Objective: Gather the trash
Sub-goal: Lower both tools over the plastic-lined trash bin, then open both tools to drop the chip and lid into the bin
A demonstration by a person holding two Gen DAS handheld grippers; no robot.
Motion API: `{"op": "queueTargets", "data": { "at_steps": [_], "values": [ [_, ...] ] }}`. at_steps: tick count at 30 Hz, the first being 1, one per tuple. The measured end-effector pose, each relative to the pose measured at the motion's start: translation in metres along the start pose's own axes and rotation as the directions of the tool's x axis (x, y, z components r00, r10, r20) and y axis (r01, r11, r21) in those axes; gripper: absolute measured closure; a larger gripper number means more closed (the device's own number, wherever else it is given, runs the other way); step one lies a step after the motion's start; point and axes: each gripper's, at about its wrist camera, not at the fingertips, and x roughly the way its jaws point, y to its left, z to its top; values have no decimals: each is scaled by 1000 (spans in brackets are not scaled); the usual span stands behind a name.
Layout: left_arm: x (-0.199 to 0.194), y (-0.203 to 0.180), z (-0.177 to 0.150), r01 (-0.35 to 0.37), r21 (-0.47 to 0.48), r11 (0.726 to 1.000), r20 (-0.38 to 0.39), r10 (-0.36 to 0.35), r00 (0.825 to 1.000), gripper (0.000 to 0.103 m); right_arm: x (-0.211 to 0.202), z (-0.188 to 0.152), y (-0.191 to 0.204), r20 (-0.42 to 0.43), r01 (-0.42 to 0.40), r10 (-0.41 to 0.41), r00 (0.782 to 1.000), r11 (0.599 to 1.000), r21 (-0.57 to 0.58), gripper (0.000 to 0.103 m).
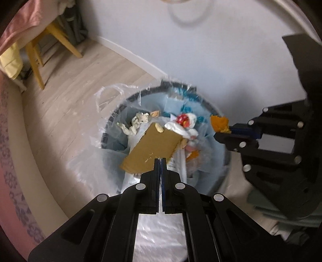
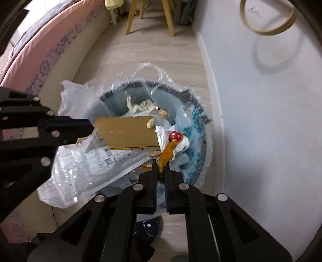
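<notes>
Hanging over the trash bin (image 2: 193, 104), both grippers carry stuff: left gripper (image 1: 160, 161) is pinched on a cardboard piece (image 1: 153, 145), right gripper (image 2: 161, 161) is clamped on an orange peel (image 2: 166, 154). A clear liner bag (image 2: 149, 70) flares around the rim. Inside: crumpled tissue (image 2: 140, 105), peanut shells (image 2: 163, 113), white plastic packaging (image 2: 96, 163). A yellow chair (image 2: 149, 16), a bed (image 2: 40, 48) and the wall (image 2: 261, 131) crowd it.

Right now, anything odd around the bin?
Yes. The clear bin liner is slumped and bunched unevenly over the bin rim, not stretched tight. A white plastic bag spills out over the near side. Trash could miss or snag.
</notes>
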Motion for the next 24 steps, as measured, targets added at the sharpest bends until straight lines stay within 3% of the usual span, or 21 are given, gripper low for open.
{"op": "queueTargets", "data": {
  "at_steps": [10, 12, 15, 16, 18, 19, 20, 24],
  "values": [
    [41, 12, 9, 6, -35, 999, 9, -6, 1000, 103, 39, -7, -1, 0, -69, 70, 998, 993, -92, 96],
    [43, 9, 11, 7, -17, 1000, 10, -7, 1000, 98, 41, -4, 1, 12, -78, 79, 997, 992, -103, 96],
    [43, 11, 16, -12, -24, 1000, 23, 13, 1000, 73, 44, 1, 1, 27, -74, 77, 997, 991, -111, 96],
    [41, 12, 17, -25, -29, 999, 30, 26, 999, 59, 45, 2, 1, 27, -71, 74, 997, 991, -116, 95],
    [38, 14, 18, -25, -46, 999, 41, 26, 999, 50, 45, 3, 2, 32, -66, 71, 997, 990, -126, 76],
    [37, 14, 19, -23, -48, 999, 45, 25, 999, 49, 44, 2, 2, 44, -62, 68, 997, 989, -132, 53],
    [35, 14, 19, -23, -43, 999, 51, 25, 998, 48, 42, 1, 2, 56, -75, 83, 995, 989, -129, 46],
    [36, 10, 21, -21, -13, 1000, 58, 21, 998, 48, 42, 1, 3, 58, -90, 98, 993, 987, -130, 43]
  ]
}}
